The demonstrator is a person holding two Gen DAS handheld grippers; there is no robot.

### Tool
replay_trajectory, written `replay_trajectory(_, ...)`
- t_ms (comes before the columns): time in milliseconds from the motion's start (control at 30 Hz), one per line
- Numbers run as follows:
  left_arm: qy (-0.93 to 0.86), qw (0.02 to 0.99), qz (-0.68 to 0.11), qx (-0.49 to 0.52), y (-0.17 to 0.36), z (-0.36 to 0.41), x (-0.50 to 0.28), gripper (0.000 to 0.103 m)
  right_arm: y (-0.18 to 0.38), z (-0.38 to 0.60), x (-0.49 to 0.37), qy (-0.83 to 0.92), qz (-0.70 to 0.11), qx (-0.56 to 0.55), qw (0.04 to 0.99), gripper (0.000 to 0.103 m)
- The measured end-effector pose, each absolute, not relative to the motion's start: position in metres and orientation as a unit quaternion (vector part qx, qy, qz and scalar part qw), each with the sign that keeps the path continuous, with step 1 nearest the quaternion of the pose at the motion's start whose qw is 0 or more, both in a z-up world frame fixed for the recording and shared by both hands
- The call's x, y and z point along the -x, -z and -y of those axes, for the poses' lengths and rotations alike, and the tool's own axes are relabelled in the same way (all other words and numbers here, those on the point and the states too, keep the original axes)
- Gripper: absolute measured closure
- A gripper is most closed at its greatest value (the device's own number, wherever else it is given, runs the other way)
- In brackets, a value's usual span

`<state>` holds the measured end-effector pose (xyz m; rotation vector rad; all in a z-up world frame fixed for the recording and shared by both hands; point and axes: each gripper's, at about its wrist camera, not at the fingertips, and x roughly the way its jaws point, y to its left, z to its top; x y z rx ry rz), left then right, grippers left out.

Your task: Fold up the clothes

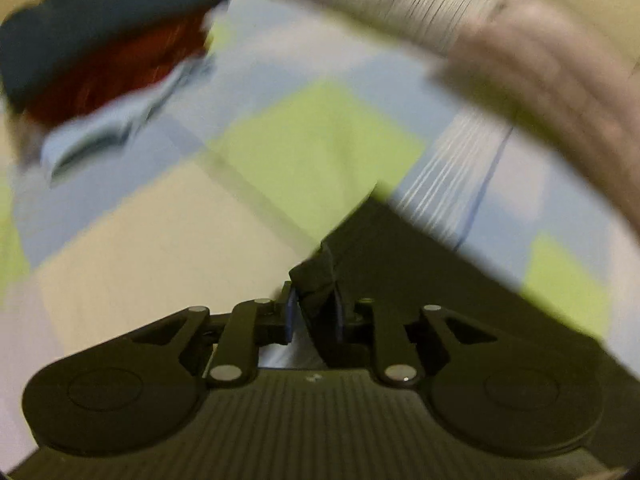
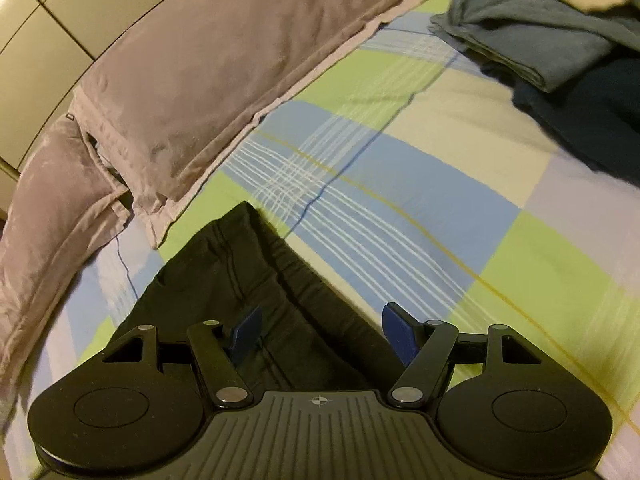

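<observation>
Clearly closed, left gripper [image 1: 314,314], black with blue pads, on a bunched corner of dark, almost black cloth garment [image 1: 400,256]; fabric pinched between the two pads and rising a little above them. Much motion blur in the left wrist view. Spread out to the right of this gripper, the same dark garment [image 2: 248,280], lying on a checked bed sheet [image 2: 420,184] of blue, green and cream squares with thin white lines. Wide open, right gripper [image 2: 322,334], blue pads [image 2: 398,334] well apart, holding nothing, hanging over the garment near its seamed edge; touching or not, cannot tell. Beyond, along the far edge of the bed, long pale mauve pillow [image 2: 224,64]. Further off on the sheet, folded grey-blue cloth [image 2: 536,36] and a darker navy piece [image 2: 592,116] just beside it, touching. Seen from the left wrist, blurred pile of navy, dark red and light blue clothes [image 1: 112,60], well apart from the gripped garment.
</observation>
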<state>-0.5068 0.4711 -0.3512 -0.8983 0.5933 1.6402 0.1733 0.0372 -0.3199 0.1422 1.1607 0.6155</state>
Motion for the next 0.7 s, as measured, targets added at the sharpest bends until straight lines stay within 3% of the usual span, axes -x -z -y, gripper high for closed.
replay_trajectory(267, -0.719, 0.531, -0.267, 0.361, 0.312, -0.393, 0.463, 0.083, 0.325, -0.037, -0.187, -0.43, -0.548, 0.008, 0.718, 0.033)
replay_trajectory(433, -0.674, 0.566, -0.252, 0.402, 0.294, -0.302, 0.4, 0.081, 0.353, -0.051, -0.216, -0.524, -0.569, 0.009, 0.634, 0.047)
replay_trajectory(667, -0.637, 0.541, -0.238, 0.494, 0.317, -0.188, 0.323, 0.081, 0.4, -0.073, -0.258, -0.601, -0.619, -0.004, 0.504, 0.049)
replay_trajectory(700, -0.637, 0.535, -0.24, 0.501, 0.319, -0.178, 0.317, 0.081, 0.407, -0.077, -0.26, -0.605, -0.632, -0.011, 0.485, 0.056)
